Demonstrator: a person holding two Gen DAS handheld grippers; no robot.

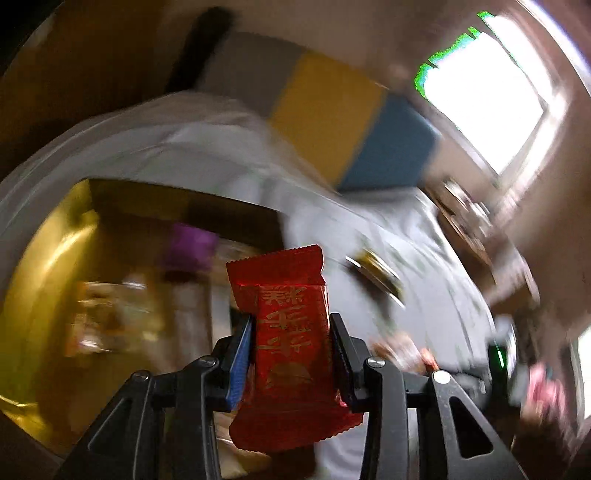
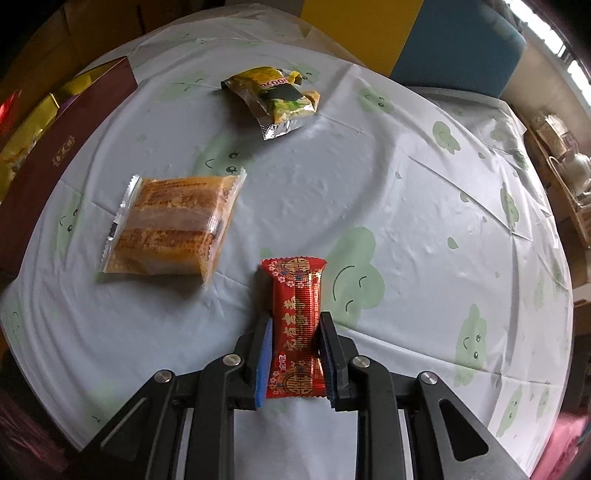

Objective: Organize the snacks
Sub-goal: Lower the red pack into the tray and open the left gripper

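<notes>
My left gripper (image 1: pixel 291 325) is shut on a red snack packet with gold characters (image 1: pixel 291 332), held up in the air; the view behind it is blurred. Below and to its left lies an open box with a gold lining (image 1: pixel 55 258) holding several blurred snacks. My right gripper (image 2: pixel 295 325) is shut on a slim red candy packet with gold print (image 2: pixel 297 314), right at the pale tablecloth (image 2: pixel 406 192). Farther out on the cloth lie a clear pack of orange crackers (image 2: pixel 170 229) and a crumpled yellow-green wrapper (image 2: pixel 273 96).
A dark red box wall (image 2: pixel 62 147) with gold inside runs along the table's left side. Yellow (image 2: pixel 362 29) and blue (image 2: pixel 458 44) chair backs stand beyond the far edge. A cluttered wicker shelf (image 2: pixel 561 177) is at the right, and a bright window (image 1: pixel 487 96) shows behind.
</notes>
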